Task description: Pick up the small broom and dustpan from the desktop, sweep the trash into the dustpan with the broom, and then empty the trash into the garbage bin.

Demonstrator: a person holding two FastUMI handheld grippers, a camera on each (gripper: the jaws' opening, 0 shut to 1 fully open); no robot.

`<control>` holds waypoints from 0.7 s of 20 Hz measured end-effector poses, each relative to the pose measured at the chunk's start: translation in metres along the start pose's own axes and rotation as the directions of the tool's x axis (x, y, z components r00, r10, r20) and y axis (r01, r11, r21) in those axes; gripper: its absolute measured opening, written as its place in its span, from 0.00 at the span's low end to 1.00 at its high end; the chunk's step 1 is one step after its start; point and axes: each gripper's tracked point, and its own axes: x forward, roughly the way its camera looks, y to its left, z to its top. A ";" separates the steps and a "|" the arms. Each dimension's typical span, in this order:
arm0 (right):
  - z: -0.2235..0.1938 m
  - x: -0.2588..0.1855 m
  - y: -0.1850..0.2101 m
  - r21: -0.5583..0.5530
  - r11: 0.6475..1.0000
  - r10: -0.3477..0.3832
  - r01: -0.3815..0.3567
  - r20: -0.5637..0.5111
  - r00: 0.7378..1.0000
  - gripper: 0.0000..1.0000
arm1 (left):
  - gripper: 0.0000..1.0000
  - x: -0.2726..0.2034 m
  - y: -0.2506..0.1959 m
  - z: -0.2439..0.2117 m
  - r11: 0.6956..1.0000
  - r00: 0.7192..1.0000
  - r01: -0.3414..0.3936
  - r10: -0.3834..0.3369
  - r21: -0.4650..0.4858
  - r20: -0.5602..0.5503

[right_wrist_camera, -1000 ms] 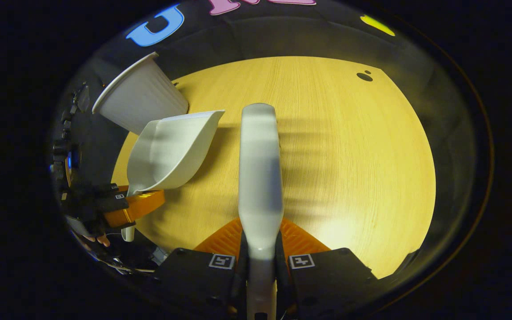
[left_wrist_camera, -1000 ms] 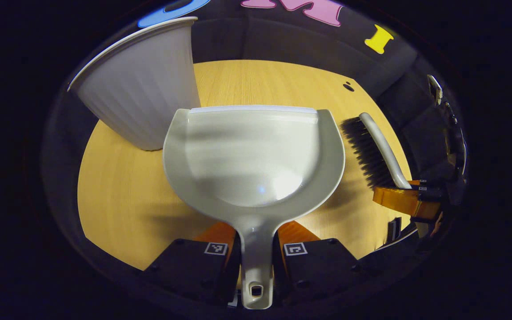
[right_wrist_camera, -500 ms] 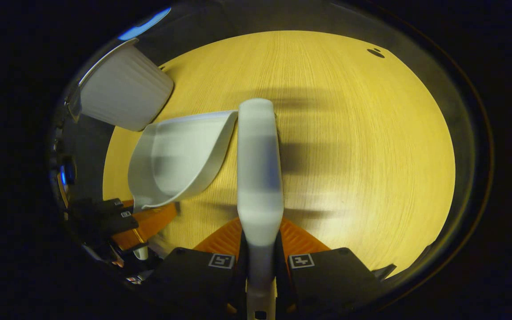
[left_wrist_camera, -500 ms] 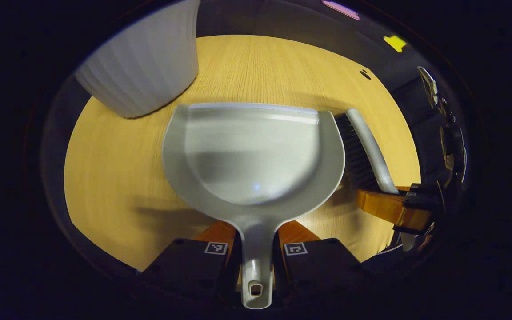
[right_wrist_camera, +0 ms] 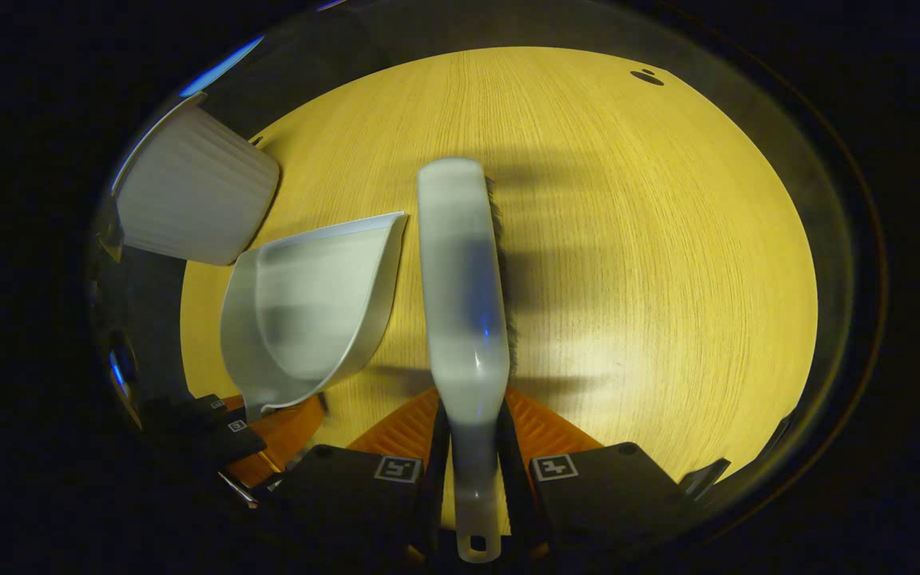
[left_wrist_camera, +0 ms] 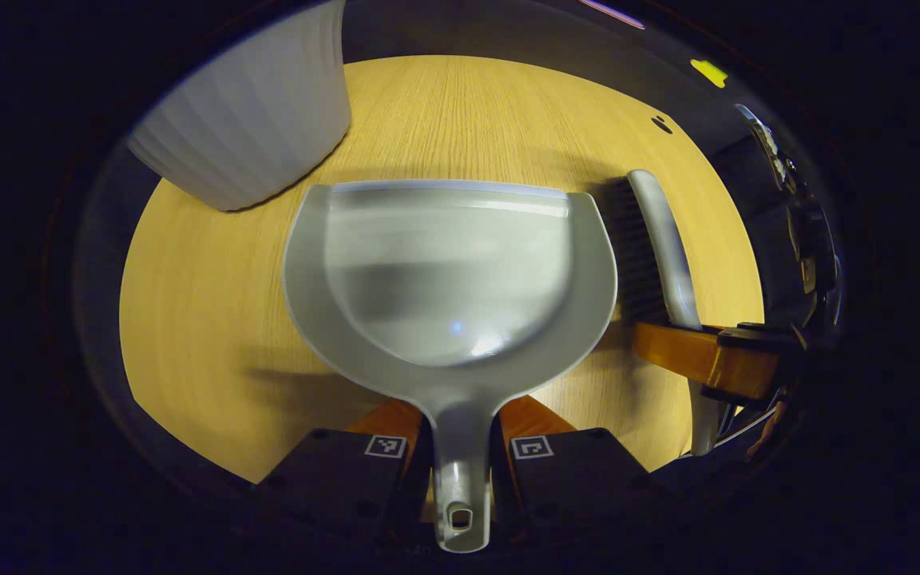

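**Both tools in hand, dustpan empty, no trash visible on the tabletop**

Left gripper (left_wrist_camera: pixel 460 447): jaws closed on the dustpan (left_wrist_camera: pixel 448 271) handle, which runs back between the fingers. Pan faces forward, lip toward the far side, over the tabletop (left_wrist_camera: pixel 204 335). Can't tell if the lip touches the wood. The bowl of the pan is bare, nothing in it.

Right gripper (right_wrist_camera: pixel 472 471): jaws closed on the small broom (right_wrist_camera: pixel 460 295) handle. Broom points straight ahead, bristles down along its right edge and low over the tabletop; contact not certain. In the left gripper view the broom sits just beside the pan's right rim, bristles toward the pan.

Farther out: white ribbed garbage bin (left_wrist_camera: pixel 244 128) stands at the far left of the tabletop, near the pan's front left corner, apart from it. In the right gripper view it sits beyond the dustpan, at the tabletop's edge.

Far end of the tabletop: small dark mark (right_wrist_camera: pixel 648 77) near the rim, too small to say what it is.

Status, my read: pickup done for both tools. No debris visible on the wood or in the pan, so sweep and dump look either finished or have nothing to act on. Can't tell which from here. If done, what's left is setting the tools down.
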 end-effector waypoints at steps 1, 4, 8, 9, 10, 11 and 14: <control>0.002 -0.005 0.000 0.005 1.000 0.007 -0.007 0.013 1.000 0.38 | 0.34 -0.002 -0.002 -0.001 1.000 1.000 0.008 -0.008 -0.004 -0.003; 0.007 -0.027 0.007 0.001 0.999 0.035 -0.035 0.062 0.997 0.63 | 0.84 -0.014 -0.007 -0.004 1.000 1.000 0.031 -0.031 0.000 -0.002; 0.014 -0.073 0.001 -0.033 0.999 0.009 -0.003 0.186 0.982 0.99 | 0.85 -0.046 -0.021 -0.008 0.994 0.995 0.101 -0.100 -0.030 0.025; 0.015 -0.090 0.003 -0.028 1.000 0.017 -0.011 0.218 0.976 0.99 | 0.85 -0.057 -0.022 -0.007 0.994 0.993 0.110 -0.109 -0.027 0.044; 0.018 -0.109 0.007 -0.021 0.999 0.033 -0.028 0.258 0.966 0.89 | 0.84 -0.069 -0.022 -0.006 0.994 0.991 0.112 -0.110 -0.020 0.072; 0.023 -0.128 0.010 -0.019 0.999 0.041 -0.037 0.312 0.949 0.89 | 0.84 -0.083 -0.021 -0.005 0.994 0.989 0.111 -0.109 -0.015 0.098; 0.047 -0.189 0.020 -0.047 0.998 0.053 -0.035 0.475 0.878 0.99 | 0.84 -0.134 -0.023 0.004 0.991 0.971 0.130 -0.121 -0.029 0.207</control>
